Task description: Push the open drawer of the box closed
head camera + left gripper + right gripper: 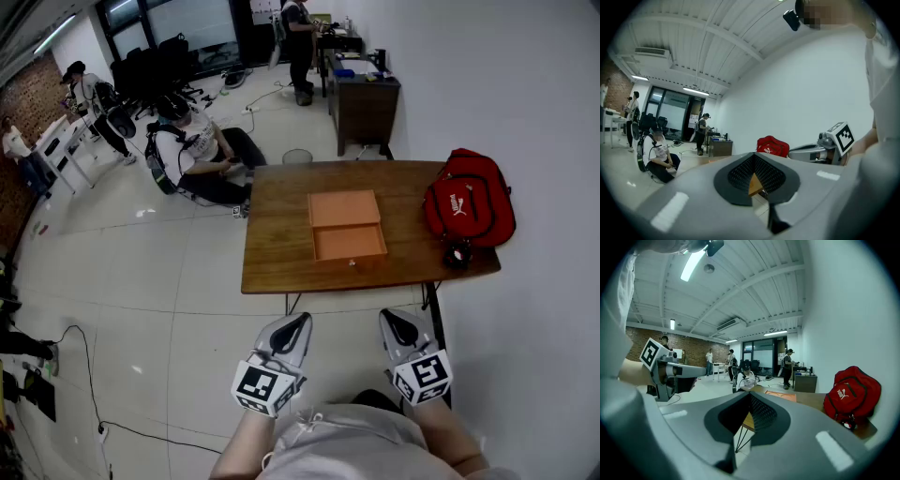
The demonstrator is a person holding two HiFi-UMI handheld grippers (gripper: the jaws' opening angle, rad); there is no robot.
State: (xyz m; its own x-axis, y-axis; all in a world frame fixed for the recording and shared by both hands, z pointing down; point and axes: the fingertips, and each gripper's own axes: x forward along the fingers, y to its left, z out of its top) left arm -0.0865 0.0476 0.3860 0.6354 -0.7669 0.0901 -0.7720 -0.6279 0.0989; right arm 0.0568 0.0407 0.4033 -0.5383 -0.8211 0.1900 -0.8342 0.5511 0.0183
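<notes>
An orange box (345, 208) lies in the middle of the wooden table (277, 234). Its drawer (349, 243) is pulled out toward me, with a small knob (352, 263) on the front. Both grippers hang well short of the table's near edge, over the floor. The left gripper (292, 324) and the right gripper (399, 324) point at the table, jaws together and holding nothing. In the right gripper view the box (781, 395) shows far ahead beyond the right gripper (750, 420). In the left gripper view the left gripper (757, 180) covers most of the table.
A red backpack (469, 199) sits at the table's right end, close to the white wall. A person (192, 155) sits on the floor beyond the table's far left corner, by a small bin (297, 157). A dark cabinet (364, 103) stands farther back. Cables (89, 361) lie on the floor at left.
</notes>
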